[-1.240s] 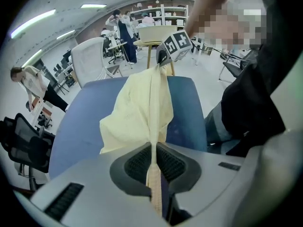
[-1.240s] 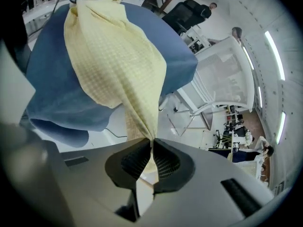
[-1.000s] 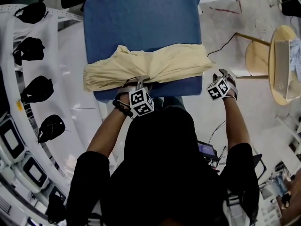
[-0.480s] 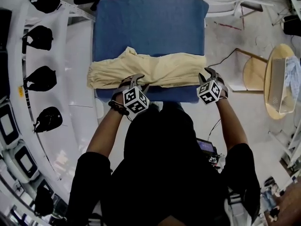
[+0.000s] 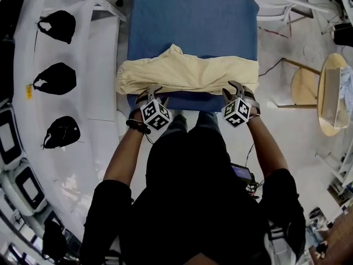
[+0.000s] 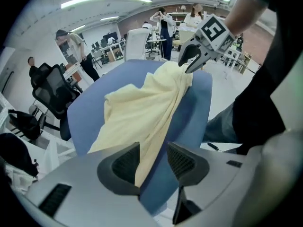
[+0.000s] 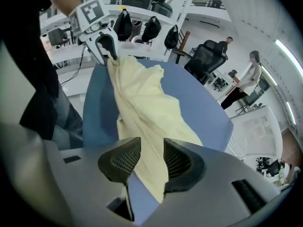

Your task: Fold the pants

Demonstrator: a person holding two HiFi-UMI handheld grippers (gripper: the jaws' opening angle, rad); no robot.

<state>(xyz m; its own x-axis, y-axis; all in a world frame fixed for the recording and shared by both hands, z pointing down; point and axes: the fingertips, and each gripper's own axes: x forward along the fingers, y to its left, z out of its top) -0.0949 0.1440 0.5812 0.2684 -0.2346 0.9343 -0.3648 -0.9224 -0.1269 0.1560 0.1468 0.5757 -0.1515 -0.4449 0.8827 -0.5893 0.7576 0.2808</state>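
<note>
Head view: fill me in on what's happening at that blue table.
A person stands at the blue table with a tool in each hand, working on the pale yellow pants that lie bunched across its near half. The left tool and the right tool sit at the pants' near edge, one toward each end. The left tool's jaws have just been opening. Both pairs of jaws stand apart with the cloth's edge between them, not clamped. The pants are not yet neatly folded.

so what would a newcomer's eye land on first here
The pale yellow pants, lying rumpled across the near end of the blue table. Next, the left tongs and right tongs at that near edge, both open. The left tongs' jaws have just been opening, pants fabric between them.
</note>
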